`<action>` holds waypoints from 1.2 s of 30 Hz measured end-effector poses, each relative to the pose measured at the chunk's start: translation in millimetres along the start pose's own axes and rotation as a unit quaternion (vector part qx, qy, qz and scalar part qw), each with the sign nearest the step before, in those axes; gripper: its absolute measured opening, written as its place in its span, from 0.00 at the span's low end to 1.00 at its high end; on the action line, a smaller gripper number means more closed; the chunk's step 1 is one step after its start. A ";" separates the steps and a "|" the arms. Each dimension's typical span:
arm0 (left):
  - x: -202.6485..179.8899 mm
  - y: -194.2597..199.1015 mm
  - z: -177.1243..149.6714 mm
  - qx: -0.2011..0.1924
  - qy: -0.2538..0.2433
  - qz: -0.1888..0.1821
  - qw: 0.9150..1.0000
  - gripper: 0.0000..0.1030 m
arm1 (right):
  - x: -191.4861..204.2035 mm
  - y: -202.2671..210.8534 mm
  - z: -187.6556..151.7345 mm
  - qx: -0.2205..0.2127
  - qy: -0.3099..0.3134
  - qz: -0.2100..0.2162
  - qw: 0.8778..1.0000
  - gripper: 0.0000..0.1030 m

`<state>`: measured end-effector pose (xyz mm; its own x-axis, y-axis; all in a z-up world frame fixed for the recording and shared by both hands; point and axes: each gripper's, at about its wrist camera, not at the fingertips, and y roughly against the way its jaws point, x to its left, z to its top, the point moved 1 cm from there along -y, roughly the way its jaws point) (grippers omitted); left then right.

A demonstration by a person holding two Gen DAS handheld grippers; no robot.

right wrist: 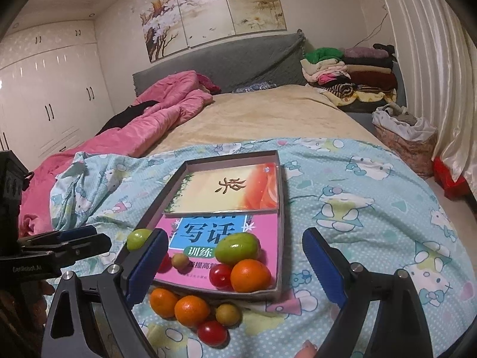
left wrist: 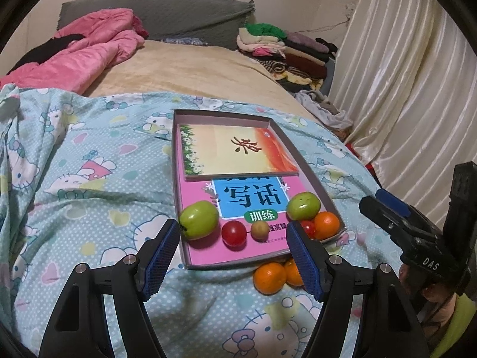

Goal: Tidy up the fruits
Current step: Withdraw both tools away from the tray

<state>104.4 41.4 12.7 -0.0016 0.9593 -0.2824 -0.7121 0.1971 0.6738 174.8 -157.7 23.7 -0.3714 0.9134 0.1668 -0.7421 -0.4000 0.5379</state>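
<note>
A shallow grey box (left wrist: 301, 152) (right wrist: 280, 185) with two books lies on the blue Hello Kitty quilt. In its near end sit two green fruits (left wrist: 199, 220) (right wrist: 237, 248), red tomatoes (left wrist: 234, 232) (right wrist: 221, 275), a small brownish fruit (left wrist: 260, 230) (right wrist: 179, 260) and an orange (left wrist: 327, 225) (right wrist: 250, 275). Outside the box's near edge lie two oranges (left wrist: 269, 277) (right wrist: 192, 310), a brownish fruit (right wrist: 228, 314) and a tomato (right wrist: 212, 333). My left gripper (left wrist: 232, 256) is open and empty before the box. My right gripper (right wrist: 235, 268) is open and empty, over the box's near end; it also shows in the left wrist view (left wrist: 387, 208).
A pink duvet (right wrist: 155, 125) lies at the back left of the bed. Folded clothes (right wrist: 348, 71) are stacked at the back right. A bag (right wrist: 405, 137) stands by the white curtain (right wrist: 432, 59). White wardrobes (right wrist: 44, 95) stand at left.
</note>
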 end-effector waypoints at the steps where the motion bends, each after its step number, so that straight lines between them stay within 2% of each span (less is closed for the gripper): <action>1: 0.4 0.4 0.0 0.001 0.000 0.000 1.000 0.73 | 1.6 0.8 -1.0 0.001 0.003 0.000 1.000 0.89; 15: -13.3 -2.3 -10.3 0.021 -0.025 0.003 0.999 0.73 | 19.8 -1.4 -22.7 0.054 0.028 -0.004 0.998 0.89; 36: -30.9 -13.0 -22.9 0.053 -0.056 0.006 0.997 0.73 | 27.5 0.9 -32.9 0.069 0.037 -0.004 0.997 0.89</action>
<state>97.7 4.6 -2.9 0.0737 0.9770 -0.2002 -0.6350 0.2008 0.7459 145.6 -135.4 1.6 -0.4103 0.9061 0.1028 -0.6630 -0.3738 0.6486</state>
